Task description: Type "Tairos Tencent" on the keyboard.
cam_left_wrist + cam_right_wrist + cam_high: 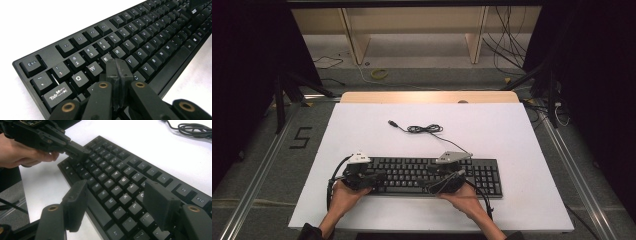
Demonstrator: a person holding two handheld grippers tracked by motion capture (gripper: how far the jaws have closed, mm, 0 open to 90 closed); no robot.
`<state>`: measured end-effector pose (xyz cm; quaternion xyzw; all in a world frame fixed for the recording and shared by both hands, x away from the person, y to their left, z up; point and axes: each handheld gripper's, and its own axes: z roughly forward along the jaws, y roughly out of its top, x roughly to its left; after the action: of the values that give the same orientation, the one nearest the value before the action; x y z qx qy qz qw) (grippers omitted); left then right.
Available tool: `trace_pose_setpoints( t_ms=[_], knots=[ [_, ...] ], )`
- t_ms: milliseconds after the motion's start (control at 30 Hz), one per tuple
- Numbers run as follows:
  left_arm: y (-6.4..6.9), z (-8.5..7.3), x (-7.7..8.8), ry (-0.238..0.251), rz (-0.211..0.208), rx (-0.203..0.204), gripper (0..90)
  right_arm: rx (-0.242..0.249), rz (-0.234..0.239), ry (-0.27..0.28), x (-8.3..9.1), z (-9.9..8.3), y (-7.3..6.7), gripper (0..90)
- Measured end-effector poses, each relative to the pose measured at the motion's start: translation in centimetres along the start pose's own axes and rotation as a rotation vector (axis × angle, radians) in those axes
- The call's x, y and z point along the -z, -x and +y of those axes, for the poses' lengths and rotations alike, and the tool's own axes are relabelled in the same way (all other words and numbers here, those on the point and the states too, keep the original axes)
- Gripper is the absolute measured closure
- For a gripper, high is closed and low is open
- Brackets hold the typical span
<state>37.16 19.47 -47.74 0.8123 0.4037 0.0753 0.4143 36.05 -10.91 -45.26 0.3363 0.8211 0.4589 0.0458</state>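
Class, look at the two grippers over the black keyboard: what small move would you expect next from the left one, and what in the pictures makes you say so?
Probably a short press straight down. The left gripper has its jaws shut together with nothing between them, its tip poised just over the keys near D on the keyboard. The right gripper hovers open above the right-hand letter keys, so it seems to wait its turn.
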Motion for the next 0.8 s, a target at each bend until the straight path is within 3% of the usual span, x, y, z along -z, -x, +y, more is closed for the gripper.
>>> trace_pose_setpoints(
  t_ms=[367,500,800],
  knots=[
    [-0.02,-0.07,-0.38,-0.025,0.006,0.004,89.2,0.007,0.005,0.001,0.08,-0.19,-0.14,36.7],
    [-0.07,-0.1,-0.57,-0.046,0.006,0.023,89.4,0.007,0.005,-0.001,0.06,-0.23,-0.18,36.7],
    [0.17,-0.02,-0.27,-0.021,0.014,0.024,89.0,0.009,0.003,-0.001,0.06,-0.2,-0.22,36.8]
  ],
)
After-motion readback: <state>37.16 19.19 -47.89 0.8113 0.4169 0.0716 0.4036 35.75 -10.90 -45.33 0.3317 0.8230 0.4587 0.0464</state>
